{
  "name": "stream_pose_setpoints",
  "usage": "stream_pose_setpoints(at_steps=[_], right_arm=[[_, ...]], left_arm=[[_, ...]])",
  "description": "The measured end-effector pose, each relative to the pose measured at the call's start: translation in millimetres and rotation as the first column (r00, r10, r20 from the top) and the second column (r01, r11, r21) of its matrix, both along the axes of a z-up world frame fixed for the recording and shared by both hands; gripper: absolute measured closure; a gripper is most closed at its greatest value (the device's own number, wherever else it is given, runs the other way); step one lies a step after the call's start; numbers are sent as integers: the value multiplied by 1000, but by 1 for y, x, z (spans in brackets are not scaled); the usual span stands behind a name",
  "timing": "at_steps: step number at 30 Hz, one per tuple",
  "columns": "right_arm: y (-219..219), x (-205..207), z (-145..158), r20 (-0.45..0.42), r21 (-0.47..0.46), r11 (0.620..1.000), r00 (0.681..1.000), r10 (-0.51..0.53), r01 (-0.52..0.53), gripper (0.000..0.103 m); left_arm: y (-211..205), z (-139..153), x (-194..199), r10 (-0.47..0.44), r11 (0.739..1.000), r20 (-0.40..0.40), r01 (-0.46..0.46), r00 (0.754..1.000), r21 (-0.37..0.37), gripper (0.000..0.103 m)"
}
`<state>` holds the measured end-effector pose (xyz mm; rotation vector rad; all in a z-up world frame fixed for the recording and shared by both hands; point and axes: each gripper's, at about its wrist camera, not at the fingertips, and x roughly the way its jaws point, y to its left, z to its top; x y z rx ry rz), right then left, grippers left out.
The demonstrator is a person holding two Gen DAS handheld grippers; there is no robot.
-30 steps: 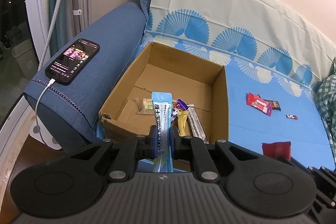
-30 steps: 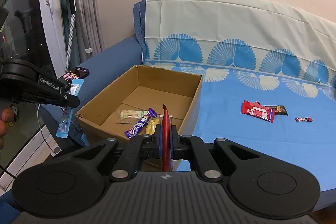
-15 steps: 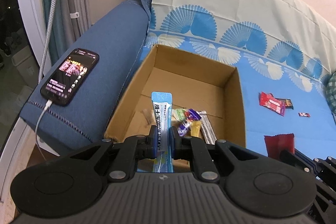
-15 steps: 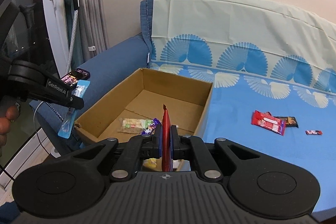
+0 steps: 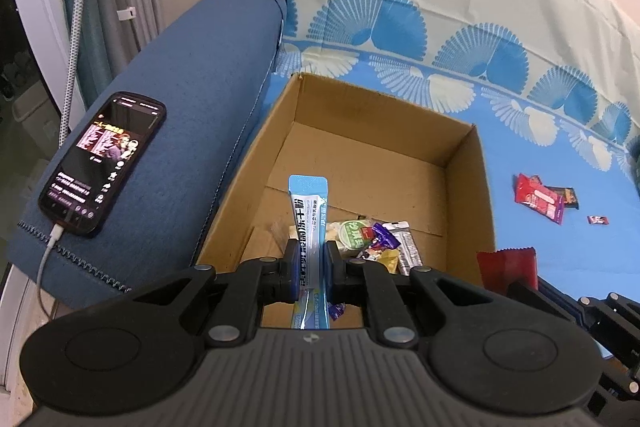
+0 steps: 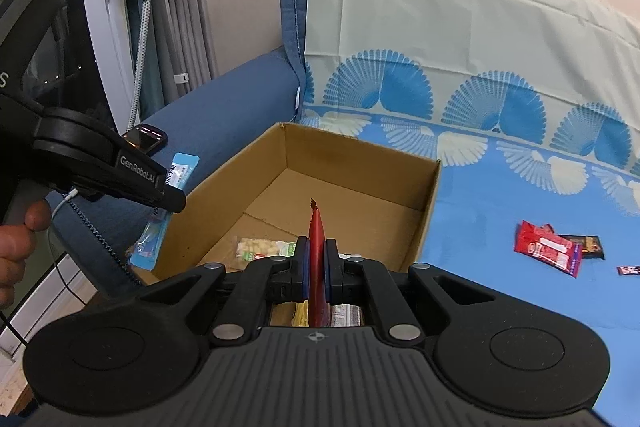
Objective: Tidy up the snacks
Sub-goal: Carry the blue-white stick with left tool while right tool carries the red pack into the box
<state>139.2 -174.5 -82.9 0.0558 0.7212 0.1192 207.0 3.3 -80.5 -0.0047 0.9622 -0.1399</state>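
- My left gripper is clamped on a light blue stick sachet, held upright above the near edge of the cardboard box.
- My right gripper is clamped on a red packet, seen edge-on there; only the left wrist view shows its flat red face, at the box's near right corner.
- The left wrist view looks down into the box: a green-labelled packet, a purple wrapper, a yellow wrapper and a silver bar lie bunched at the near end. The right wrist view shows mainly a clear pack of pale pieces; my own fingers block the rest.
- The right wrist view alone shows a person's hand on the left gripper's handle at the left edge.
- A lit phone lies on the blue sofa armrest, left of the box, with a cable plugged in.
- On the patterned blue cover, well right of the box, remain a red wrapper, a dark wrapper touching it, and a small candy apart.
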Motion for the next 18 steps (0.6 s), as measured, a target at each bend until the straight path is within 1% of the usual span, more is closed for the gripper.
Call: stream_pose_setpoints(at_steps=[8,18], right_arm=[[-1,30,-21,-40,25,1000,999,-1,2,96],[-6,54,-44,-79,35,999,997,-2,5,96]], left_arm=[[-10,-22,25,-16,999,-40,17,999,29,91],[-21,-52,49,-24,998,-97,30,995,61,91]])
